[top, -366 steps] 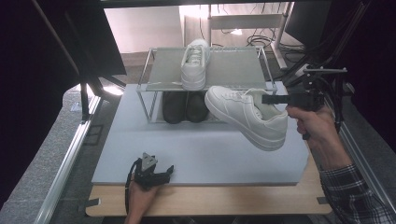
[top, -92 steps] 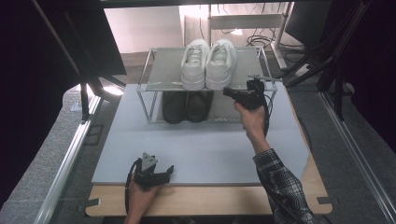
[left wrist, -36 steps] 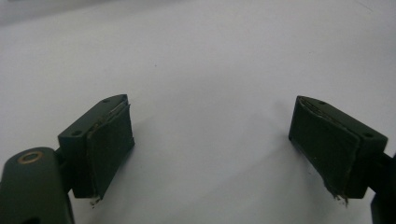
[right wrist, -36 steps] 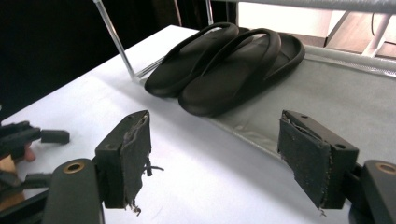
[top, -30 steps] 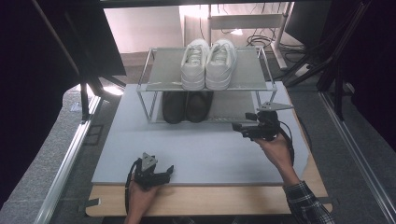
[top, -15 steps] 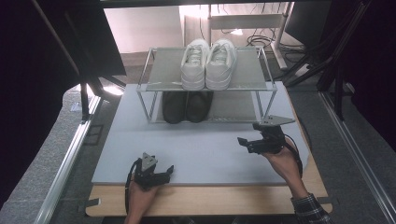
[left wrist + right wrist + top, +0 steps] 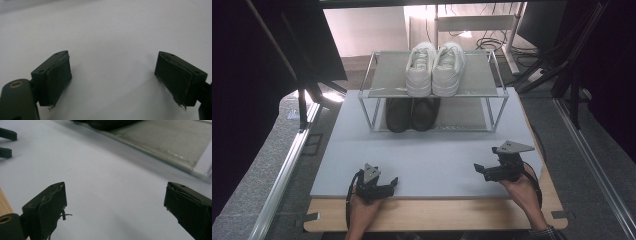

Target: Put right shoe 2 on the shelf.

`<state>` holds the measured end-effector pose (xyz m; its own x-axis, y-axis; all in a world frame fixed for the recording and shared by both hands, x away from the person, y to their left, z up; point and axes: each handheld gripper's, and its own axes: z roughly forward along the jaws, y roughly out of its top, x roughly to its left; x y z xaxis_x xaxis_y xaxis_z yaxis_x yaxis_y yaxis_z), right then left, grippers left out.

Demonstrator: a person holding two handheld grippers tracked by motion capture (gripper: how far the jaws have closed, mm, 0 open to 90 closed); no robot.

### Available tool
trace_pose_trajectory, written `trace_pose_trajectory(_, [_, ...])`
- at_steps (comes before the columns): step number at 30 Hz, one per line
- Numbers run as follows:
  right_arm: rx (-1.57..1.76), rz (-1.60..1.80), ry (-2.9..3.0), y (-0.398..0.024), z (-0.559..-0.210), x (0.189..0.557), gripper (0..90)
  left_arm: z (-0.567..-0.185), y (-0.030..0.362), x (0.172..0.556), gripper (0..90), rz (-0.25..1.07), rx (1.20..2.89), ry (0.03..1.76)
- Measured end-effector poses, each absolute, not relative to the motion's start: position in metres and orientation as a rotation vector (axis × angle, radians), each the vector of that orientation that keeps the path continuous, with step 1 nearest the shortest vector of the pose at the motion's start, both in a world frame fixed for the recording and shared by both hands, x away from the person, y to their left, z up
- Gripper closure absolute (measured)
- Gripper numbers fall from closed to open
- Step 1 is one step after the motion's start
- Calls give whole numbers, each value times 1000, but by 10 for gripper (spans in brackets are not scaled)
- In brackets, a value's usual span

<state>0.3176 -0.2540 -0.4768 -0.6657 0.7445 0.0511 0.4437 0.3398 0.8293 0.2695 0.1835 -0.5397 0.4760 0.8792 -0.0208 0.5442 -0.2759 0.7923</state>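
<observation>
We see a two-tier wire rack [image 7: 373, 95] standing toward 12 o'clock on the grey mat [image 7: 437, 155] that covers the wooden table [image 7: 432, 215]. On the top shelf, a pair of white sneakers [image 7: 434, 67] sits side by side, touching, toes pointing toward 6 o'clock. On the lower shelf, directly beneath them, we see a pair of black shoes [image 7: 412, 114], also side by side.

At 7 o'clock on the mat, the person's left hand [image 7: 361, 210] holds the left gripper [image 7: 393, 183] near the mat's front edge. In the left gripper view, the left gripper [image 7: 115, 80] has its jaws spread wide apart, with bare mat between them and nothing gripped. Both pads [image 7: 58, 77] show frayed lower edges.

At 4 o'clock, the right hand [image 7: 522, 192] holds the right gripper [image 7: 478, 169] low over the mat, its jaws pointing toward 9 o'clock; the grey three-cornered plate [image 7: 512, 146] sits on top of it. In the right gripper view, the right gripper [image 7: 115, 207] likewise has its jaws spread wide with nothing between them. That view also shows the rack's lower shelf [image 7: 165, 142] at upper right and the table's wooden edge at lower left.

The two grippers lie well apart from each other and from the rack.
</observation>
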Motion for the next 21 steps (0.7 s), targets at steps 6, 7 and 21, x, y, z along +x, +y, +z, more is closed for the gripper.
trace_pose_trajectory(6, [1057, 1236, 2271, -260, -491, 312, 38, -540, 184, 270, 133, 556, 1958, 1180])
trace_pose_trajectory(7, [1055, 1231, 2274, -260, -493, 311, 37, -540, 184, 270, 133, 556, 1958, 1180])
trace_pose_trajectory(21, [1058, 1136, 2317, -263, -530, 299, 37, -540, 184, 270, 133, 556, 1958, 1180])
